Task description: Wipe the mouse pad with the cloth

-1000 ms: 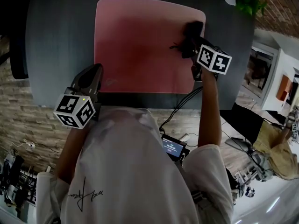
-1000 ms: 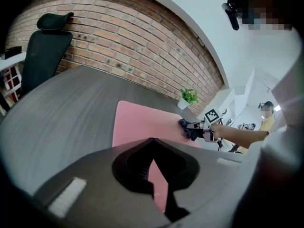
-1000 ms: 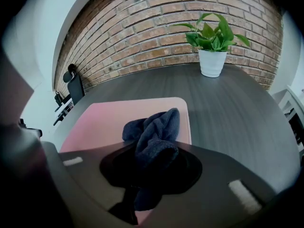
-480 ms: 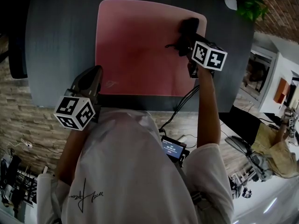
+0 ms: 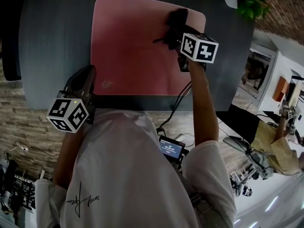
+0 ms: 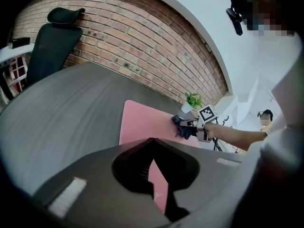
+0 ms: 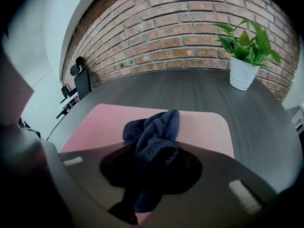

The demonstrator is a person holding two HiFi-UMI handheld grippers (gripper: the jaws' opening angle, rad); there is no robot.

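Clamped between the jaws of the right gripper (image 7: 142, 175): a dark navy terry cloth (image 7: 154, 132), bunched and trailing forward from the tips. Pressed down onto the far right part of a pink rectangular mouse pad (image 5: 128, 46) with rounded corners. Pad laid flat on a round dark grey wood-grain table (image 5: 52, 42), near but clear of a green plant in a white pot (image 7: 244, 56) at the far right rim. Held low just beside the pad's near left corner: the left gripper (image 5: 86, 77), jaws drawn together at the tips, nothing gripped, only a thin pink sliver visible behind. Contact with the table surface not discernible.
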